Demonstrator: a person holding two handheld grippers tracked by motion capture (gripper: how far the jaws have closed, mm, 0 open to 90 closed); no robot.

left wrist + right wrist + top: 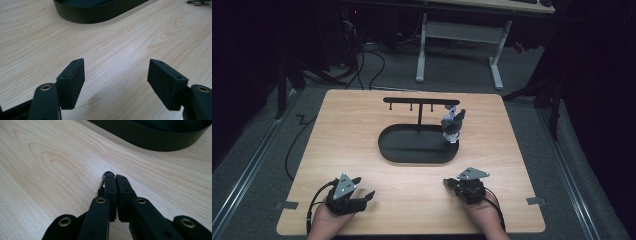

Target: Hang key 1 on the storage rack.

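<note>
**Both claws near the tray**

On the counter [362, 125], the black oval tray [418, 146] carries a T-shaped rack [421, 101] and a grey figure [452, 125] at its right edge. Just below the tray, the left claw [362, 189] is spread wide, holding nothing. The right claw [115, 178] is clenched, perhaps pinching a small shiny thing [107, 173].

A small shiny thing [108, 175] peeks out past the closed tips of the right hand-held gripper [115, 180], mostly hidden and too small to name, while the grey figure [452, 125] at the tray's [392, 150] rim stays a blur.
</note>
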